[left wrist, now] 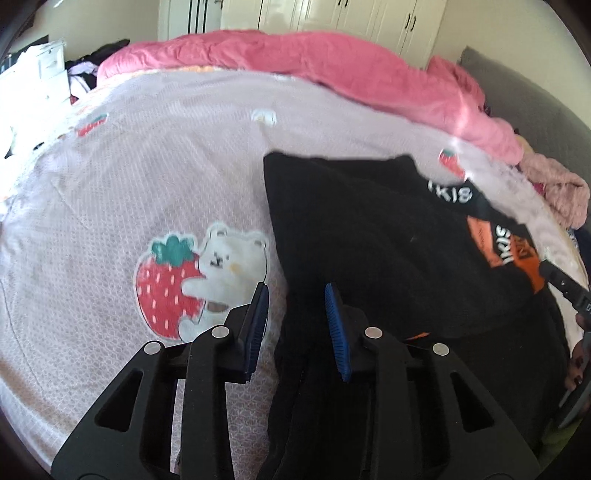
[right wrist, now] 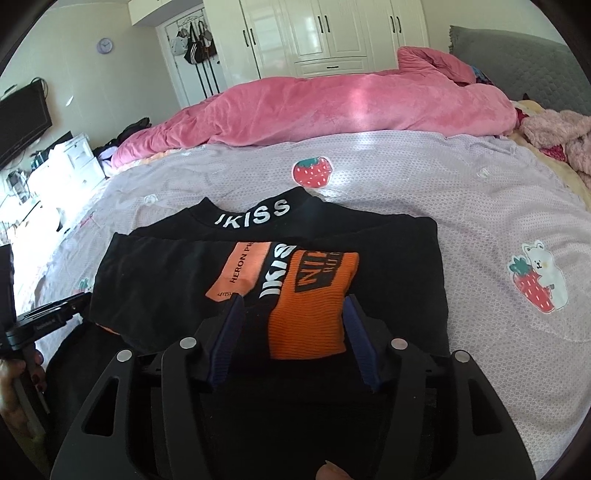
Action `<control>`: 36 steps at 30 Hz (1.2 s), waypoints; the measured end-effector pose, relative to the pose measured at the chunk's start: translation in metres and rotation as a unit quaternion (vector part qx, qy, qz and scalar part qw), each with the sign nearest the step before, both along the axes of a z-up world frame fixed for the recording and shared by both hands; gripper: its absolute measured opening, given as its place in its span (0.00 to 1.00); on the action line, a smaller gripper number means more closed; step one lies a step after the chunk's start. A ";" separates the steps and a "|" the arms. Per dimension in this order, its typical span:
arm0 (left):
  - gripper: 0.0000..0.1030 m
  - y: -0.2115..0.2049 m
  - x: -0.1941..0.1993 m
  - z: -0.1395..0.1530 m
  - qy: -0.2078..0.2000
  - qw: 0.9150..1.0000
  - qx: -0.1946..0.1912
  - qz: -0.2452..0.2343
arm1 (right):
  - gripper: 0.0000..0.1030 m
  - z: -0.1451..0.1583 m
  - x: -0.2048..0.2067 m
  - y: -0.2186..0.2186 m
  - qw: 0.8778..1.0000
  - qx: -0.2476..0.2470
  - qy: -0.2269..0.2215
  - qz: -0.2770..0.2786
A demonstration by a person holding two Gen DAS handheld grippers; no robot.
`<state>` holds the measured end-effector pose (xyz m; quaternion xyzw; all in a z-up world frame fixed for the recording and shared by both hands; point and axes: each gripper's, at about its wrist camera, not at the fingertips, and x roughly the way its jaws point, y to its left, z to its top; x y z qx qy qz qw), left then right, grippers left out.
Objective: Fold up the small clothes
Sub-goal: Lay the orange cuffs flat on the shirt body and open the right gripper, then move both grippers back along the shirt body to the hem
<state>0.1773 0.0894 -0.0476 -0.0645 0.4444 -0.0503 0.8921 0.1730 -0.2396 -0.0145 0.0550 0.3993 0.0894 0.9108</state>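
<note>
The small black knit garment with white lettering and orange patches [right wrist: 266,266] lies folded flat on the lilac bedspread printed with strawberries and white bears [right wrist: 461,206], directly ahead of both grippers. In the right wrist view its white-lettered collar band points away from the gripper and an orange ribbed cuff [right wrist: 314,314] lies on top of the fold.

The right gripper [right wrist: 293,339] hangs just above the near edge of the garment with its dark blue pads apart; the orange cuff shows in the gap between them, and neither pad presses on it.

The left gripper [left wrist: 297,321] stands over the left edge of the same garment. Its blue pads are parted by a narrow gap: the right pad is over the black cloth, the left pad over bare bedspread beside a strawberry-and-bear print [left wrist: 192,280]. No cloth is pinched between them.

No containers are in view. Beyond the garment a rumpled pink plush blanket [right wrist: 332,110] runs across the far side of the bed, with white wardrobe doors [right wrist: 332,33] behind it and a grey quilted headboard [right wrist: 517,66] to the right. Nothing lies between either gripper and the garment.
</note>
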 end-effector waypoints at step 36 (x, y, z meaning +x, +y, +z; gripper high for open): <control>0.34 -0.038 -0.013 0.015 -0.030 0.998 -0.003 -0.061 | 0.65 -0.012 -0.011 0.038 0.999 -0.019 0.019 0.032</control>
